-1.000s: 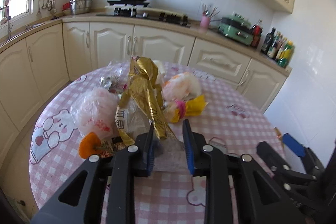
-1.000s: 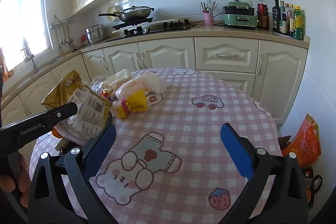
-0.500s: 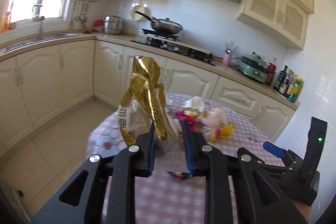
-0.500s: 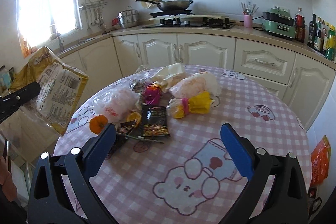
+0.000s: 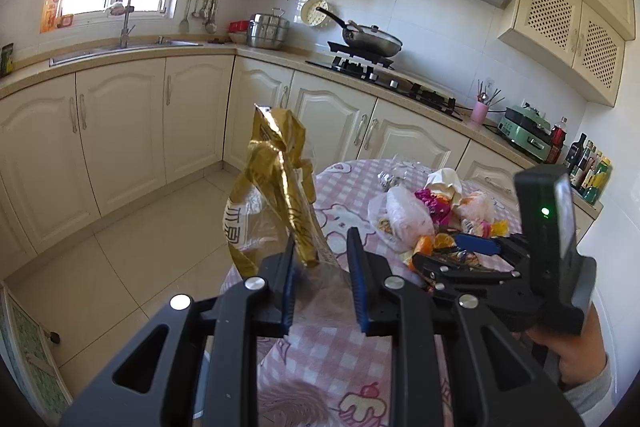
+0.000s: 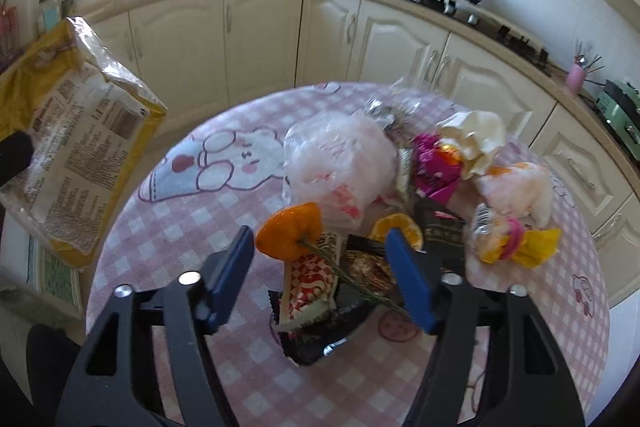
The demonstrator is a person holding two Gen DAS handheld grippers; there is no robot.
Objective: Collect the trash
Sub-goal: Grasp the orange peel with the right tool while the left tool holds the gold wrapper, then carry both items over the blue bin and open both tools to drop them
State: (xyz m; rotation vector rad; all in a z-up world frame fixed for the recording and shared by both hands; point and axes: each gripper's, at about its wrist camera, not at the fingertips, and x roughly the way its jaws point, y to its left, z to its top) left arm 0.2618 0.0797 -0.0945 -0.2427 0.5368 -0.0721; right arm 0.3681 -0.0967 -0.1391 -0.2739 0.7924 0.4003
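Since a second ago both hands have swung sideways: the left gripper (image 5: 320, 279) has carried the gold snack bag (image 5: 280, 183) off the round table (image 6: 168, 227) to its nine o'clock side, over the floor. Its narrow jaws pinch the bag's clear bottom edge, partly hidden. The right gripper (image 6: 324, 275) hovers over the trash pile (image 6: 400, 179), jaws closing around an orange peel (image 6: 290, 231) and wrappers (image 6: 316, 283), contact unclear through blur.
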